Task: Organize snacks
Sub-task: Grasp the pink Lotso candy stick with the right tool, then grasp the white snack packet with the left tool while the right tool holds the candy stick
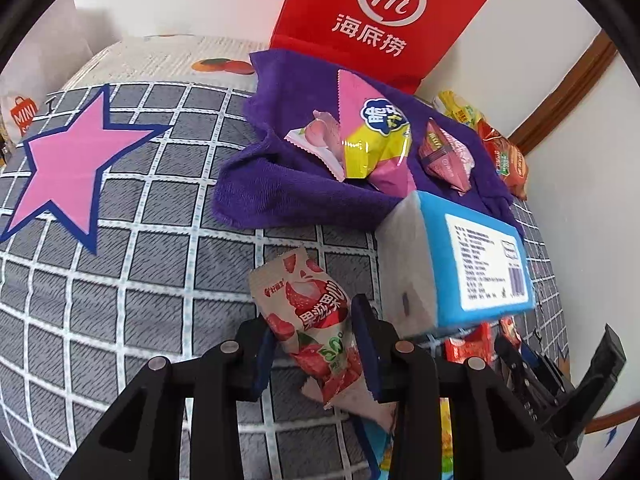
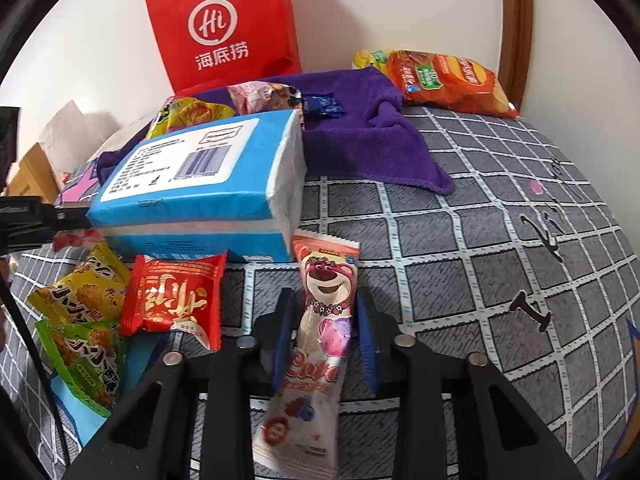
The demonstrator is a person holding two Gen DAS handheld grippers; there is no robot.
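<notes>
My left gripper (image 1: 314, 312) is shut on a strawberry snack packet (image 1: 308, 312), which sticks up between the blue pads above the checked bedspread (image 1: 160, 248). My right gripper (image 2: 325, 296) is shut on a long pink bear snack packet (image 2: 326, 280) that points away along the fingers. Several wrapped snacks (image 1: 376, 140) lie on a crumpled purple towel (image 1: 276, 184) in front of a red paper bag (image 1: 384, 16). The same purple towel (image 2: 360, 140) and red bag (image 2: 224, 28) show at the back of the right wrist view.
A blue tissue pack (image 2: 200, 188) lies between the grippers and the towel. A red packet (image 2: 176, 300) and yellow-green packets (image 2: 80, 320) sit to the left of my right gripper. Orange chip bags (image 2: 448, 80) rest by the wall. A pink star (image 1: 80, 160) marks the bedspread.
</notes>
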